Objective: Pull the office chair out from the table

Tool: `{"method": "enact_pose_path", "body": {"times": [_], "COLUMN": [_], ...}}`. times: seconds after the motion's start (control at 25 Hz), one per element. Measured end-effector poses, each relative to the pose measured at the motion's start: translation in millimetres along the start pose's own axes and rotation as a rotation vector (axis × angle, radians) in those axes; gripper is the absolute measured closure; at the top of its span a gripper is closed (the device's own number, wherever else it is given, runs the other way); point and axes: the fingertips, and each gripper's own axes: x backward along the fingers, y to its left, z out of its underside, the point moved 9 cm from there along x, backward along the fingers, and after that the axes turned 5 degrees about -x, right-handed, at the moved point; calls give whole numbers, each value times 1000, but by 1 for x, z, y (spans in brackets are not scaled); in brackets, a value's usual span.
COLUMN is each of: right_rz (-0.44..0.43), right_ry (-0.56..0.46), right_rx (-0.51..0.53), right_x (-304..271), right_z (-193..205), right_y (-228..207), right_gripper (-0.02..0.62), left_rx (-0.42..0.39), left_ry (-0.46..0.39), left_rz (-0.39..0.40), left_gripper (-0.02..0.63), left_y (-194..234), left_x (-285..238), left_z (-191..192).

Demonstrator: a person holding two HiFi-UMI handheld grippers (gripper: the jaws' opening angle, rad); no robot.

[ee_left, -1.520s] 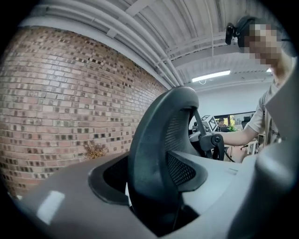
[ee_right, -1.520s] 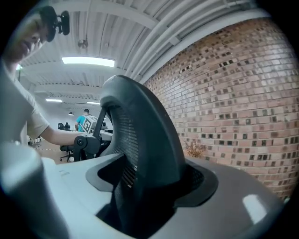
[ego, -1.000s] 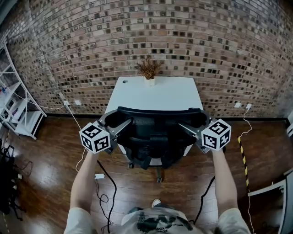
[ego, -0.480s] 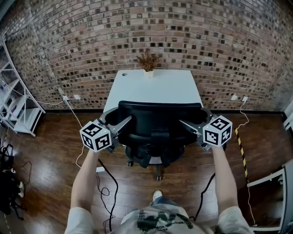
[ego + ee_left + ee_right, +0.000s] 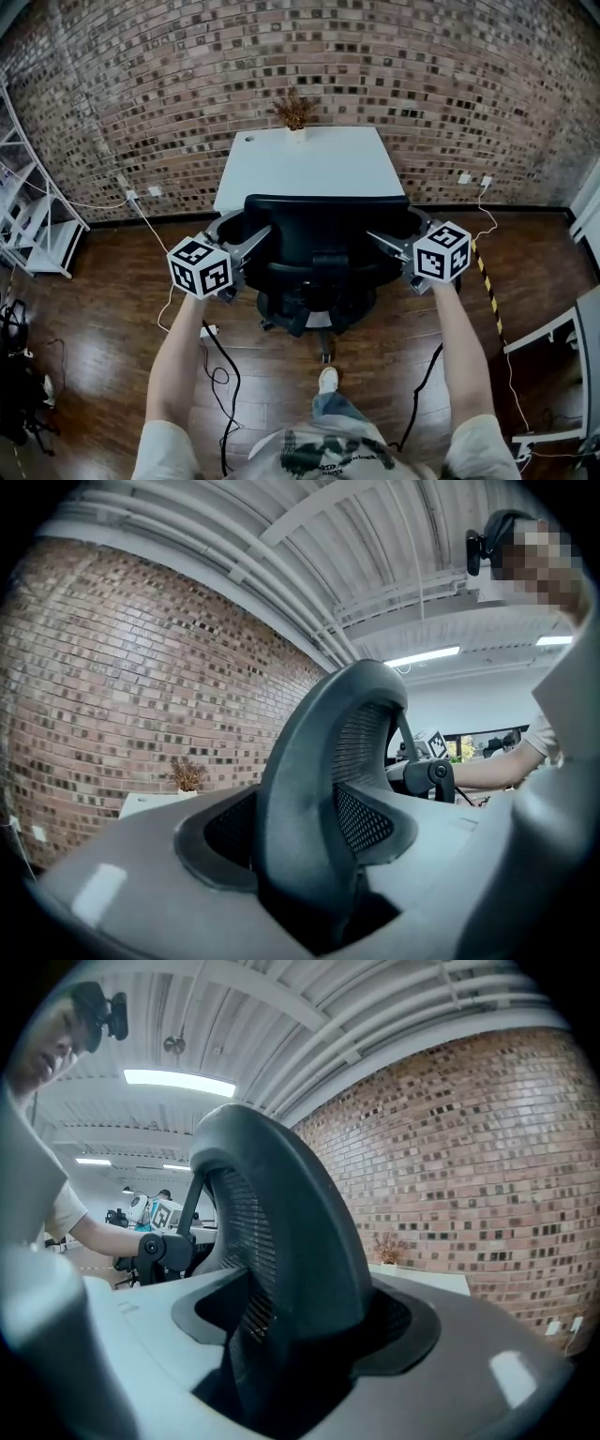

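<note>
A black mesh office chair (image 5: 323,253) stands just in front of the white table (image 5: 309,164), its backrest toward me. My left gripper (image 5: 246,246) is shut on the left edge of the backrest. My right gripper (image 5: 389,246) is shut on the right edge. In the left gripper view the backrest edge (image 5: 319,789) sits in the notch between the jaws of the left gripper (image 5: 309,874). In the right gripper view the backrest edge (image 5: 291,1269) fills the gap of the right gripper (image 5: 291,1363) in the same way. The seat and base are mostly hidden under the backrest.
A dried plant (image 5: 293,111) stands at the table's far edge against the brick wall. White shelving (image 5: 33,225) is at the left, white furniture (image 5: 562,337) at the right. Cables (image 5: 220,375) and a plug (image 5: 208,330) lie on the wood floor. My foot (image 5: 326,380) is behind the chair.
The chair has rolled back from the table toward me with both grippers still clamped on its backrest. More of the tabletop shows beyond it, and I have stepped back.
</note>
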Motion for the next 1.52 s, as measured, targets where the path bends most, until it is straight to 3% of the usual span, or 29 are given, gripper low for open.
{"method": "enact_pose_path", "body": {"times": [0.44,0.88,1.52], "right_rz": [7,-8,-20], "right_ry": [1,-15,-7], "right_rx": [-21,-18,-48], "right_x": [70,127,181], "right_z": [31,48,60], "right_y": [88,155,192], "right_gripper": [249,252,245], "left_rx": [-6,-16,-5], "left_ry": [2,-3,1], "left_rz": [30,3,-37], "left_gripper": [337,337,336], "left_y": [-78,-145,-215], "left_x": [80,142,181], "left_z": [9,9,8]}}
